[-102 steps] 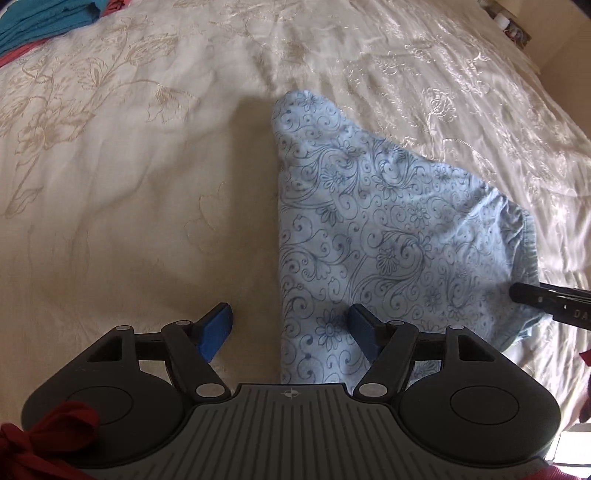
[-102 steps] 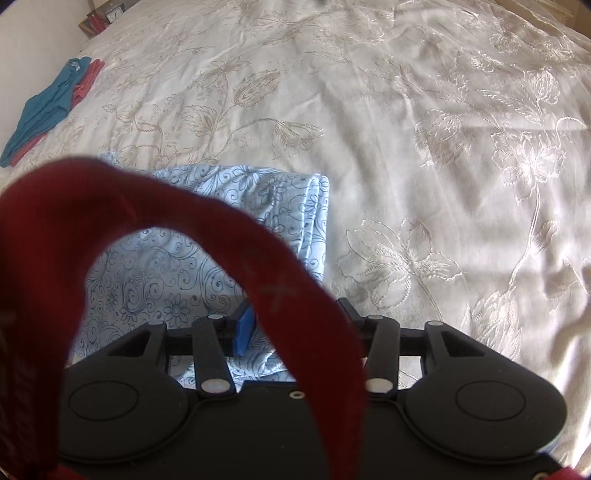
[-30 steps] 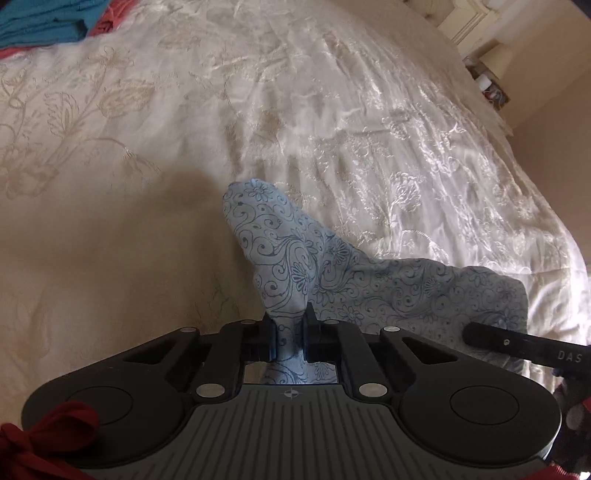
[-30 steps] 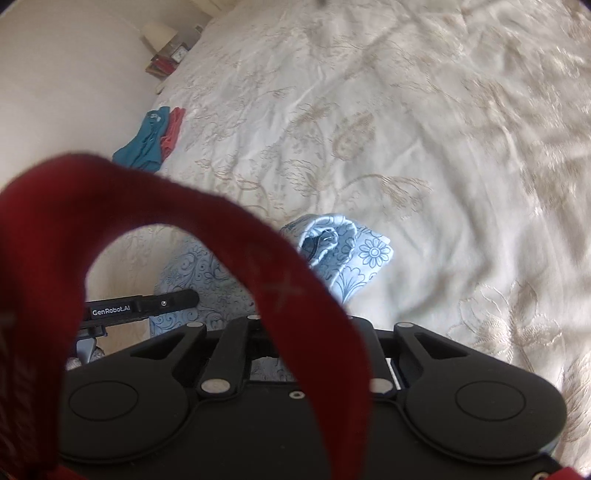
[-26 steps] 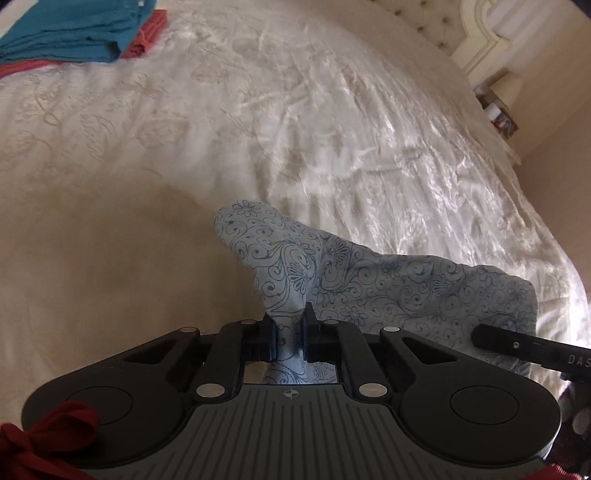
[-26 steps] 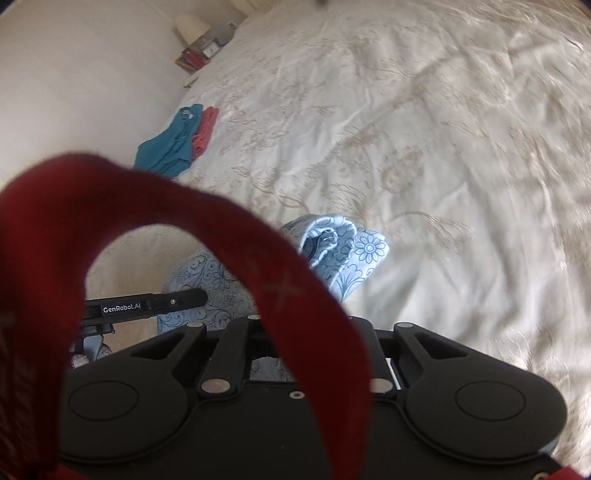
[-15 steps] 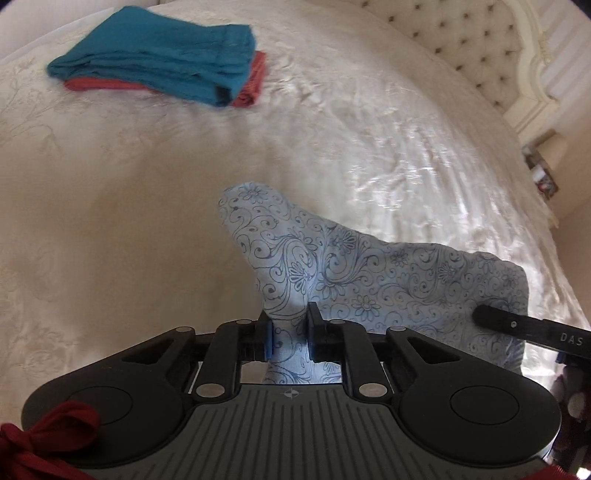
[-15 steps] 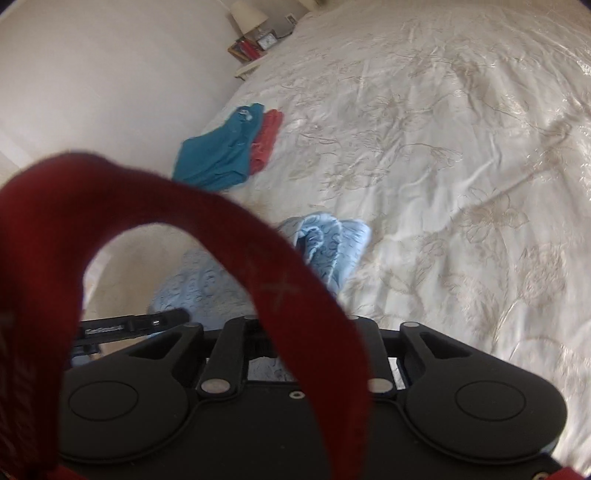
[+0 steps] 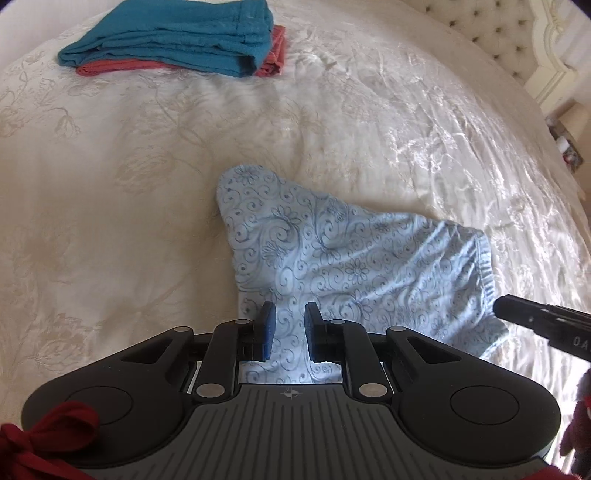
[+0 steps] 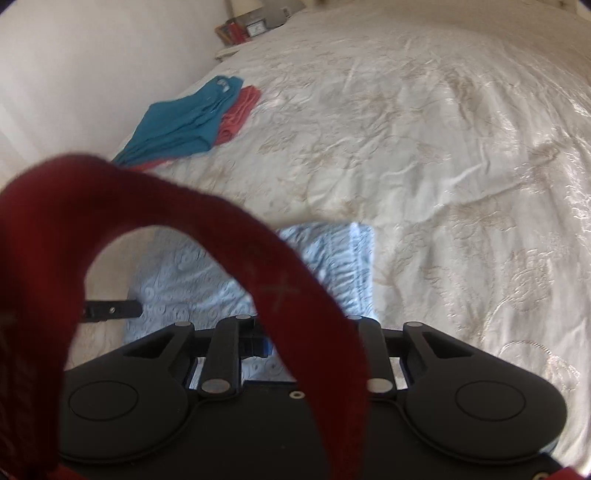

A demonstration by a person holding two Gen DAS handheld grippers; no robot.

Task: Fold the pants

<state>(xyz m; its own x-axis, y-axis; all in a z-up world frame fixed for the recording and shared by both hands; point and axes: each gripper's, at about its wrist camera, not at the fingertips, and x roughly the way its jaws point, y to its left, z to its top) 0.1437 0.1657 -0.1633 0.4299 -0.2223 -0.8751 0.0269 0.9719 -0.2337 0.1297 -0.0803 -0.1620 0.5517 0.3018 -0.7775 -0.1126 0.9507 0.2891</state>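
The light blue pants [image 9: 332, 266] with a dark swirl print lie folded on the cream bedspread [image 9: 110, 184], pointed end away from me. My left gripper [image 9: 288, 330] hovers over their near edge, jaws slightly apart, cloth showing between the blue pads. In the right wrist view the pants [image 10: 332, 258] lie flat with the elastic waistband at the right. My right gripper [image 10: 306, 339] is over their near edge; a red strap [image 10: 221, 236] hides most of its fingers, and the jaws look parted. The right gripper's tip shows in the left wrist view [image 9: 543, 319].
A folded teal garment [image 9: 177, 33] lies on a folded red one [image 9: 273, 55] at the far left of the bed. They also show in the right wrist view [image 10: 184, 122]. A tufted headboard [image 9: 498, 33] and a nightstand [image 10: 251, 29] stand beyond.
Both grippers carried the pinched pants toward the teal stack and lowered them flat. The left jaws have opened off the cloth; the right jaws also look parted now.
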